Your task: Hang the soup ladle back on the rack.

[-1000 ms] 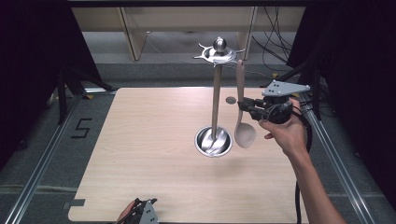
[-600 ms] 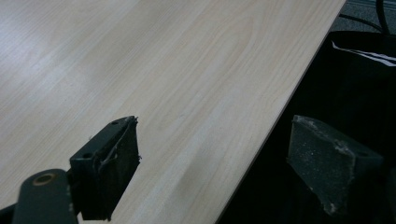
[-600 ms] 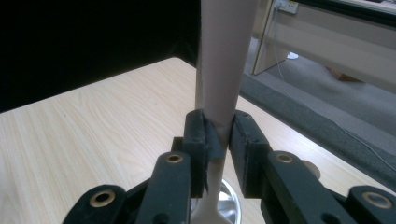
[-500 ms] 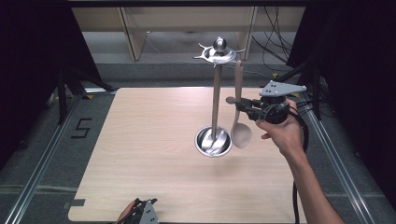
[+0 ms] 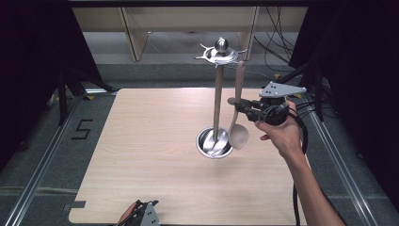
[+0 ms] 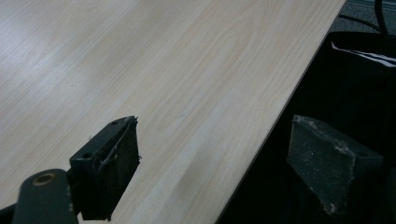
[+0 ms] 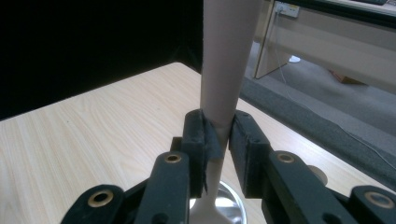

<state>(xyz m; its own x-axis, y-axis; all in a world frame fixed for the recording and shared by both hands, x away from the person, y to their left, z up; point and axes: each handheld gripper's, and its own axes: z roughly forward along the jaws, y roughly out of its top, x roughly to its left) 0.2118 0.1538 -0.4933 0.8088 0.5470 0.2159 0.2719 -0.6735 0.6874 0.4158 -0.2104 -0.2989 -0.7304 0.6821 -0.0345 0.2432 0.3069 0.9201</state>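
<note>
At the left, low at the near edge of the counter (image 5: 155, 141), the left claw (image 5: 141, 214) sits in the person's left hand (image 5: 126, 215), seen in the high view only as a small part with its grey plate. The left gripper view shows what the high view cannot: its 2 jaws stand wide apart with nothing between them, 1 over the pale wood and 1 over the dark space beyond the counter's edge. The pads (image 6: 122, 161) are black, rough and worn at the corners.

The counter is light wood laminate with a fine grain and rounded corners. Near its middle stands a metal stand (image 5: 217, 101): a thin upright pole, a round shiny base like a shallow bowl, and on top a ring of hooks with a ball.

Just to the right of the pole a spoon (image 5: 236, 117) hangs upright, beige and matte, with its bowl down beside the base. The right claw (image 5: 234, 102) is closed on its handle. The right hand (image 5: 281, 134) reaches in from the lower right with the forearm stretched and the wrist raised. In the right gripper view the 2 black jaws press the narrow part of the handle from both sides.
</note>
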